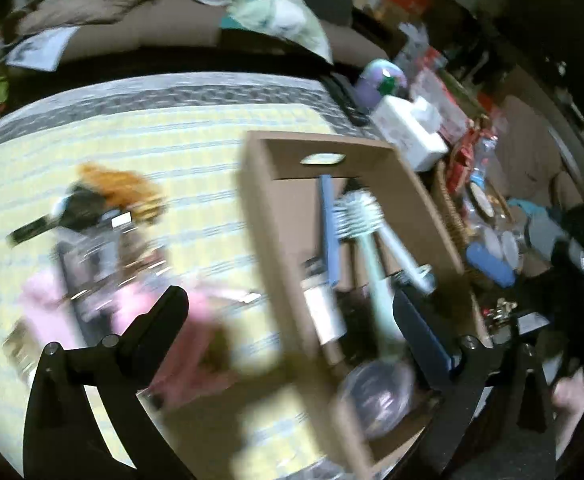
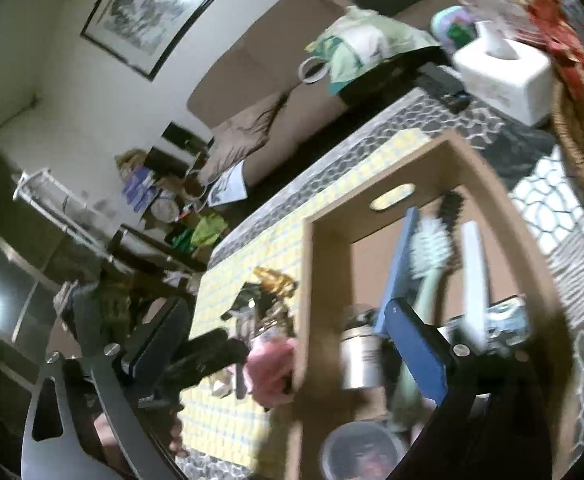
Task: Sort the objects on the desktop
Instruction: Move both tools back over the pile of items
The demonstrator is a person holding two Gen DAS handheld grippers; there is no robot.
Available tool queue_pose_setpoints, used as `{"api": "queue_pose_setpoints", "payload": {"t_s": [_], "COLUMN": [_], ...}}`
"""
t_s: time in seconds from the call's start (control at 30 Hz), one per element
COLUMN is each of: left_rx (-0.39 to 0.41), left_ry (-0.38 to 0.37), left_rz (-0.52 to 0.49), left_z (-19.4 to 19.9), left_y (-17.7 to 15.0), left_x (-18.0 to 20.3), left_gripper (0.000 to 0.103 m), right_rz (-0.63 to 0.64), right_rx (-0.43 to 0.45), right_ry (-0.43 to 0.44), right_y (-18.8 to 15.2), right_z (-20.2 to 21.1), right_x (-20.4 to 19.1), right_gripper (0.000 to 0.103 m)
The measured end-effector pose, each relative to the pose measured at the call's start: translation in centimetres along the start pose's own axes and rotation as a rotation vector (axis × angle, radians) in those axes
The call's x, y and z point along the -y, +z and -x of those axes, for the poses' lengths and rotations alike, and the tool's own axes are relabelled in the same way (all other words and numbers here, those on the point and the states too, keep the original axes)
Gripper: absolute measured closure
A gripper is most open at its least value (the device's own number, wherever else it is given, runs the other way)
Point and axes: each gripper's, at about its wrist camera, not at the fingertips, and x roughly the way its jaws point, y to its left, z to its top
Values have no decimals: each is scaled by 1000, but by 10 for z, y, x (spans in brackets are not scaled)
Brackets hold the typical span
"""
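Both tools, left tool and right tool, stand fully spread and empty. We see sorted brushes inside the cardboard box; loose clutter remains on the bench. Risk: blurred approach could strike the box wall.

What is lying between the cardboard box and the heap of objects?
Only bare yellow checked tablecloth separates the cardboard box from the heap of objects, seen in the left wrist view.
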Motion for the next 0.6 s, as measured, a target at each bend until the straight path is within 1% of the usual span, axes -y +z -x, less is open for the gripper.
{"api": "queue_pose_setpoints", "payload": {"t_s": [0.1, 0.2, 0.27, 0.4, 0.5, 0.57, 0.6], "left_rx": [40, 70, 76, 80, 89, 95, 97], "left_ry": [67, 108, 112, 118, 82, 97, 107], "left_rz": [35, 113, 176, 261, 345, 391, 401], "left_z": [28, 48, 56, 60, 60, 61, 60], "left_y": [-22, -44, -59, -87, -99, -106, -108], "left_x": [-39, -84, -116, -164, -200, -226, -233], "left_gripper": [0, 0, 0, 0, 0, 0, 0], "right_rz": [43, 89, 121, 186, 219, 239, 245], "right_rx": [-34, -68, -88, -147, -188, -216, -226], "right_ry": [5, 12, 14, 14, 9, 3, -2], "right_y": [-10, -21, -29, -51, -65, -76, -79], "right_z": [-18, -36, -48, -82, -105, -124, -130], "right_x": [-26, -52, -67, -99, -113, -121, -123], "right_gripper": [2, 2, 2, 2, 2, 2, 2]}}
